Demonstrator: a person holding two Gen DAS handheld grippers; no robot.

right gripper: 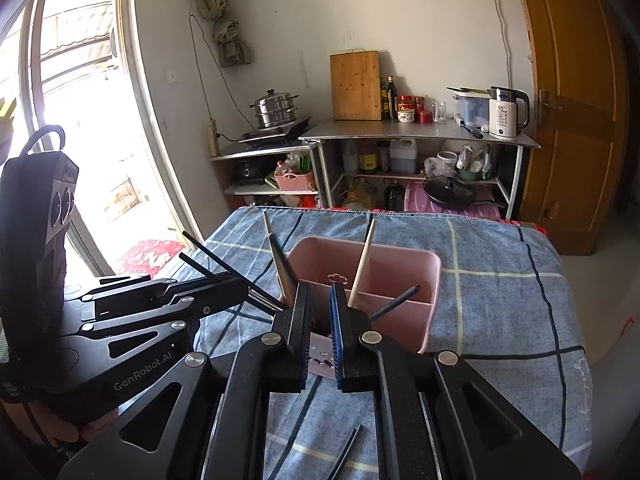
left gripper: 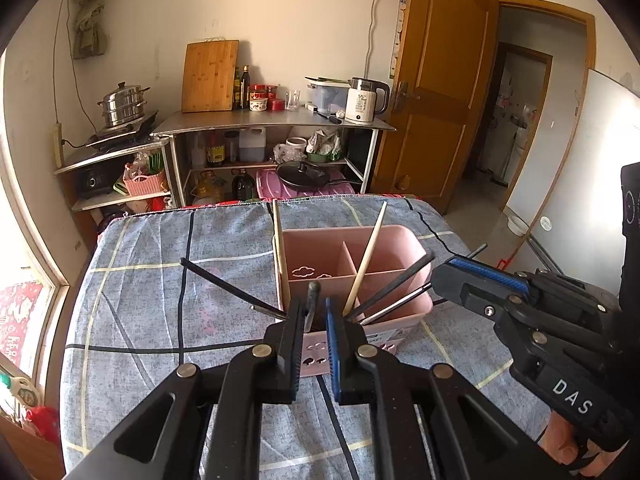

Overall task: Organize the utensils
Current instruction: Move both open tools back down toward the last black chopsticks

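Note:
A pink divided utensil holder (left gripper: 384, 240) (right gripper: 400, 264) stands on the blue plaid table, holding wooden chopsticks (left gripper: 368, 260) (right gripper: 362, 264) and several black chopsticks (left gripper: 400, 280) (right gripper: 394, 304). My left gripper (left gripper: 316, 308) sits at the holder's near edge with a dark utensil handle (left gripper: 313, 292) between its narrowly parted fingers. My right gripper (right gripper: 320, 300) hovers at the same near edge, slightly parted, nothing visibly held. It shows from the side in the left wrist view (left gripper: 452, 276). Two black chopsticks (right gripper: 344, 452) lie on the cloth below it.
A pink perforated lid or tray (left gripper: 316, 356) lies under the holder's front. The table (right gripper: 520, 320) is covered in blue plaid cloth. Behind stand metal shelves (left gripper: 276, 120) with a kettle, cutting board, pots and bottles. A wooden door (left gripper: 440, 92) is at right.

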